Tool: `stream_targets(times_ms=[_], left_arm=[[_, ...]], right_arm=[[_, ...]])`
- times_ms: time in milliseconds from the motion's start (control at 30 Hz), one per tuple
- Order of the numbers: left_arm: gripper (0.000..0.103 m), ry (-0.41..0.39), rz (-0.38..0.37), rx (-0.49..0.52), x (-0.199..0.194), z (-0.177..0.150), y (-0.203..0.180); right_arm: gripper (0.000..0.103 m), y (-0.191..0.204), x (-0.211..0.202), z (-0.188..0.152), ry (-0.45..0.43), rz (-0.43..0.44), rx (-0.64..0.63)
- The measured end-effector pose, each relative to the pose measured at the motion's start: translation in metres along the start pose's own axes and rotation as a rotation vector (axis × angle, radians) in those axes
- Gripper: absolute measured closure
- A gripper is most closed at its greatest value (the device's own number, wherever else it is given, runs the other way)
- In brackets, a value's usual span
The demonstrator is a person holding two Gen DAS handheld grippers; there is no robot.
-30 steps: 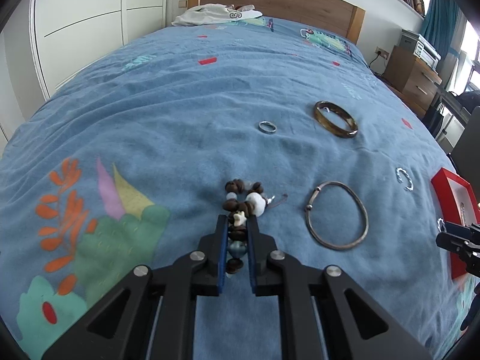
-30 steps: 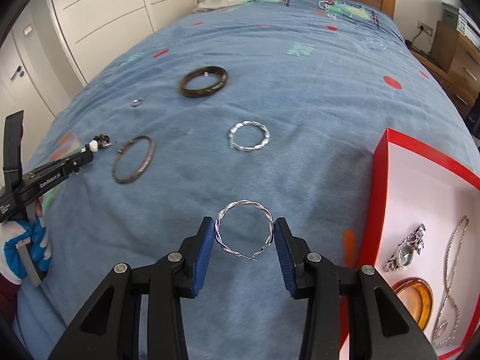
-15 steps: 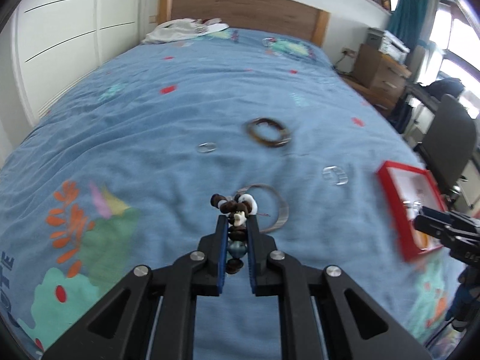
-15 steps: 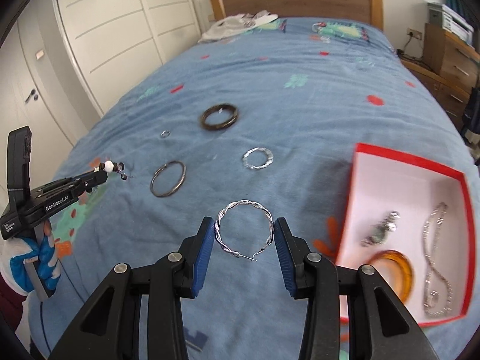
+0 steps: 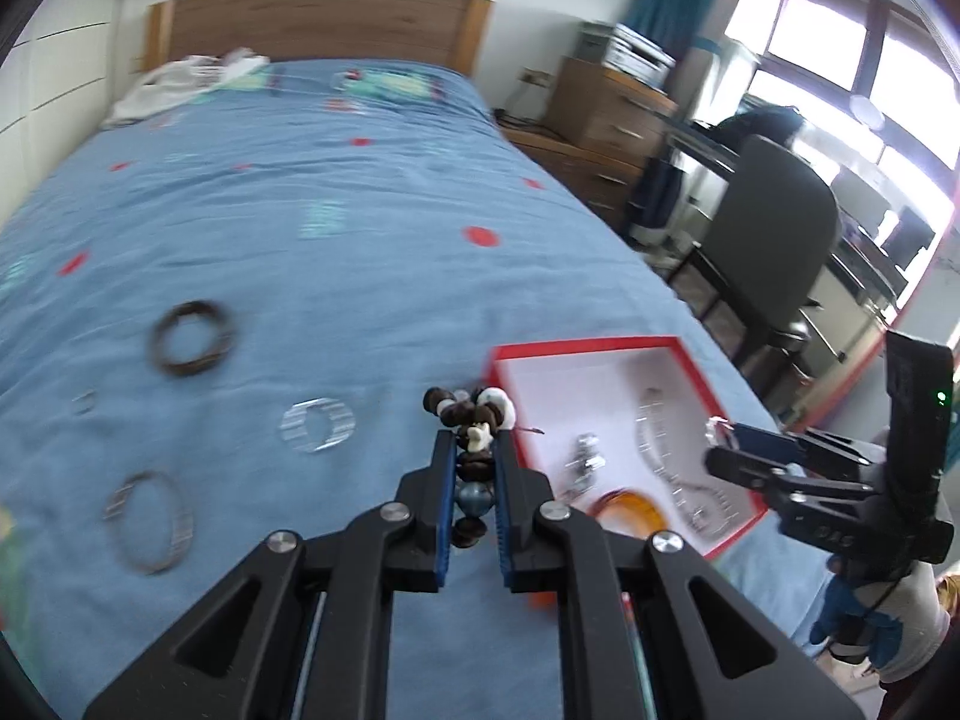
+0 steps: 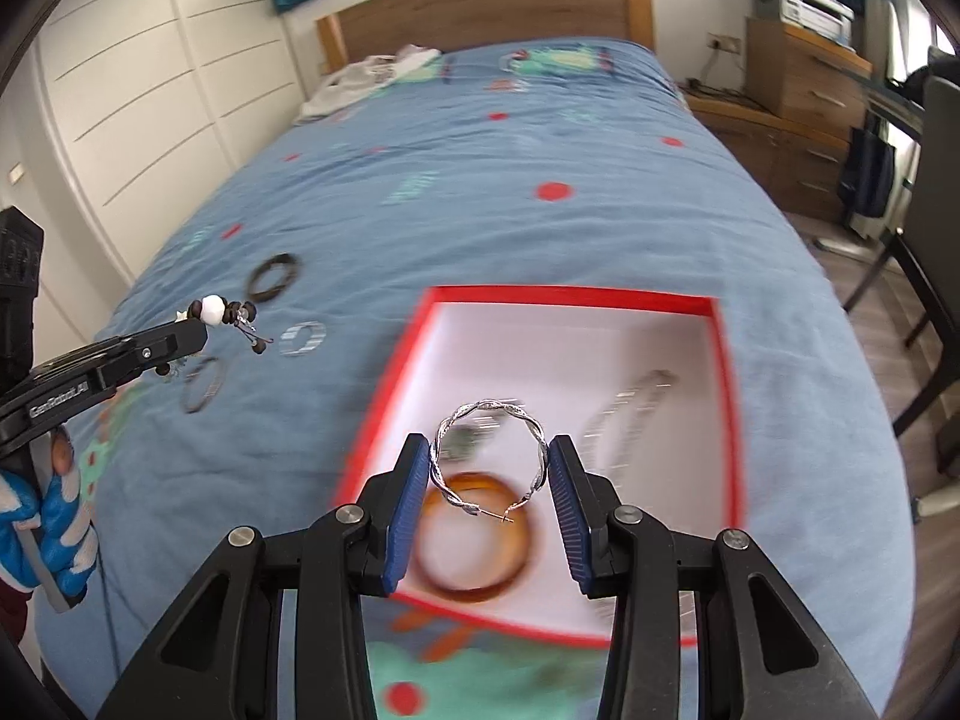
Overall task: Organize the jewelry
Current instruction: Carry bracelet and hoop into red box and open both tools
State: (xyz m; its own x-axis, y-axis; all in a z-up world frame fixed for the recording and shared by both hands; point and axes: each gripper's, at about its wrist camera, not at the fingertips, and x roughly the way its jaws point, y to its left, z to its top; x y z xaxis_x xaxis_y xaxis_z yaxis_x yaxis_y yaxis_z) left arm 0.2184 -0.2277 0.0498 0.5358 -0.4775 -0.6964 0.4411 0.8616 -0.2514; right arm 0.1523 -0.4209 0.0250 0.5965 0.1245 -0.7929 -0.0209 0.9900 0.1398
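My left gripper (image 5: pixel 473 450) is shut on a beaded bracelet (image 5: pixel 474 420) of brown, white and blue beads, held above the blue bedspread just left of the red box (image 5: pixel 576 349). My right gripper (image 6: pixel 489 462) is shut on a twisted silver hoop earring (image 6: pixel 489 420), held over the red box (image 6: pixel 570 297). The box holds an amber bangle (image 6: pixel 474 576), a watch (image 5: pixel 585 456) and a silver chain (image 5: pixel 654 438). On the bedspread lie a dark bangle (image 5: pixel 192 345), a silver hoop (image 5: pixel 317 423), a metal bracelet (image 5: pixel 150 521) and a small ring (image 5: pixel 84 401).
The wooden headboard (image 5: pixel 312 24) and crumpled white cloth (image 5: pixel 192 81) are at the far end of the bed. A wooden dresser (image 5: pixel 606 120) and a dark chair (image 5: pixel 774 240) stand to the right of the bed. White wardrobes (image 6: pixel 150 90) line the left side.
Both grippers have swung right toward the red box with their loads. The right gripper now hangs over the box; the left has come up to its left edge.
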Motion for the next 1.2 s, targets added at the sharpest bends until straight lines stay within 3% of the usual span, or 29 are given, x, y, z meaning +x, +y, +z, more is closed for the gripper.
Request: stream_targets(times_ms=[233, 533, 967, 1033, 1133, 1200], left_arm=[[0.092, 0.077, -0.038, 0.038, 0.078, 0.017, -0.048], [0.092, 0.185, -0.011, 0.043, 0.140, 0.008, -0.050], [0.091, 0.211, -0.016, 0.034, 0.153, 0.005, -0.050], [0.088, 0.218, -0.034, 0.015, 0.152, 0.007, -0.048], [0.073, 0.215, -0.049, 0.001, 0.146, 0.008, -0.046], [0.071, 0.209, -0.052, 0.003, 0.138, 0.009, -0.047]], right_arm=[[0.062, -0.047, 0.043, 0.025, 0.054, -0.037, -0.019], [0.062, -0.061, 0.093, 0.035, 0.151, -0.054, -0.056], [0.059, -0.062, 0.103, 0.029, 0.193, -0.105, -0.108], [0.053, -0.062, 0.101, 0.029, 0.190, -0.106, -0.104], [0.044, -0.059, 0.095, 0.030, 0.188, -0.114, -0.108], [0.043, -0.058, 0.088, 0.030, 0.178, -0.120, -0.102]])
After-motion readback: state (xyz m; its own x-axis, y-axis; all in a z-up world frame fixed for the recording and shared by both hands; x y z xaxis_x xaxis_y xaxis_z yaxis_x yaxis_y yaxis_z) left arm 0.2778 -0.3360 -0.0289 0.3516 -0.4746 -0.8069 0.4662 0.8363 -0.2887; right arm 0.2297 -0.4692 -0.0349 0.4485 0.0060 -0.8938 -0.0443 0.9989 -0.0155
